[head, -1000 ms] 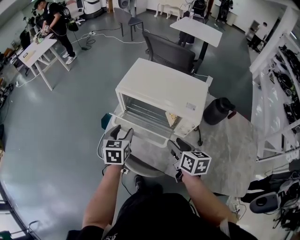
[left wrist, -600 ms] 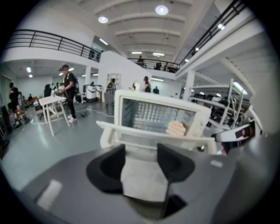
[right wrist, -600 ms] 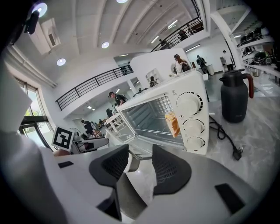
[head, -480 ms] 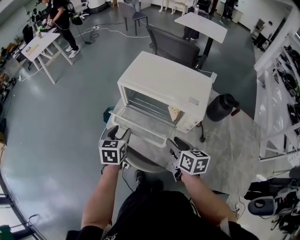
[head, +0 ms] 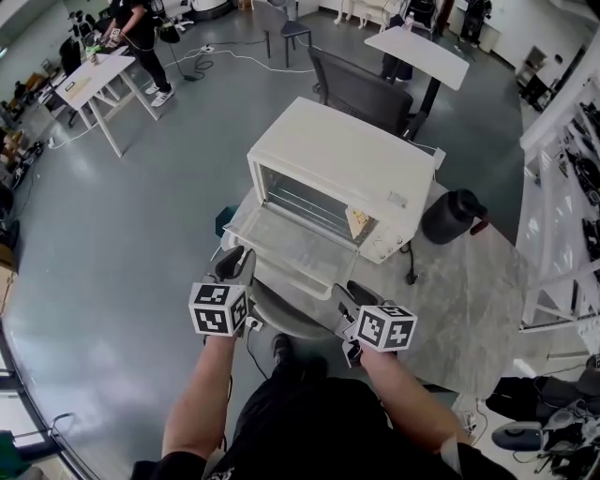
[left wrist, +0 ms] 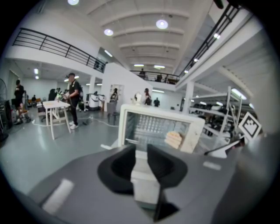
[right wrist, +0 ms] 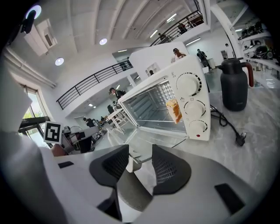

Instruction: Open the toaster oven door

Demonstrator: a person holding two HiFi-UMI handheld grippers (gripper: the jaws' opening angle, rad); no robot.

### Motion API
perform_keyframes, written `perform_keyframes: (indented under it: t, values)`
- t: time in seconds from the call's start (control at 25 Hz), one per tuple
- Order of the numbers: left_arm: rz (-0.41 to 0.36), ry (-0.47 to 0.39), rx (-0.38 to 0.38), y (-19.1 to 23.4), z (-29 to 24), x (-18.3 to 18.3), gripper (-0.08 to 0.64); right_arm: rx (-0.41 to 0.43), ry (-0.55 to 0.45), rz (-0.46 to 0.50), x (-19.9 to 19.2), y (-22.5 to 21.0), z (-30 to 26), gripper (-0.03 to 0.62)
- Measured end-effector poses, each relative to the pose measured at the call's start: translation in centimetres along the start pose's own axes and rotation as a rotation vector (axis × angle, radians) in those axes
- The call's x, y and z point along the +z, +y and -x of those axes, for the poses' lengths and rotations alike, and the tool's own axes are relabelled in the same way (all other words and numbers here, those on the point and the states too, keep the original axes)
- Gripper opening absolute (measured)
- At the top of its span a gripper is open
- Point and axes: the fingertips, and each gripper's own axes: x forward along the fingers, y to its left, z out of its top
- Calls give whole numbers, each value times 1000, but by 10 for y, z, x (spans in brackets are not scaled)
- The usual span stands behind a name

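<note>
The fingers point(left wrist: 162, 165) of the left gripper point(left wrist: 141, 148) have just been closing. They now clamp the white handle point(left wrist: 143, 183) of the door point(head: 286, 239), and the handle fills the whole gap between the two pads. In the head view this gripper is at the left end of the door's front edge, with one marker cube point(head: 218, 309) on its back.

The door is fully down and lies about flat in front of the one oven point(head: 347, 159), which stands on a marble table point(head: 469, 300). Inside the oven there is one slice of bread point(head: 358, 222), at the right side. On the oven's right panel I count three knobs point(right wrist: 194, 108), one above the other.

The right gripper point(right wrist: 140, 151) is at the right end of the same edge and carries the second cube point(head: 386, 328). Its jaws have just been closing a little, but they stand apart. The right end of the handle is between them, with a clear gap beside it.

Right of the oven, apart from it, stands one black jug point(head: 448, 217). Between oven and jug one black cord point(head: 409, 262) lies on the table, and its plug point(right wrist: 240, 140) is free. Behind the oven is one grey chair point(head: 361, 89). Far left on the floor, one person point(head: 141, 23) stands at a white desk point(head: 94, 80).
</note>
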Motion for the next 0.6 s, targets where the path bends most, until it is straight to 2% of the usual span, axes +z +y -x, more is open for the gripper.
perform_keyframes:
  t: [0.2,0.4,0.6]
  values:
    - [55,-33,-48,-12,16,-3,21,5,23,-29,-18,-2,-3,140]
    - [48,4,-35,-17,27,-21,18,12,39,-18,-28,-3,-5,134]
    - [20,34,9,-14,34,-36,11,9,81,-19,-45,-6,-11,127]
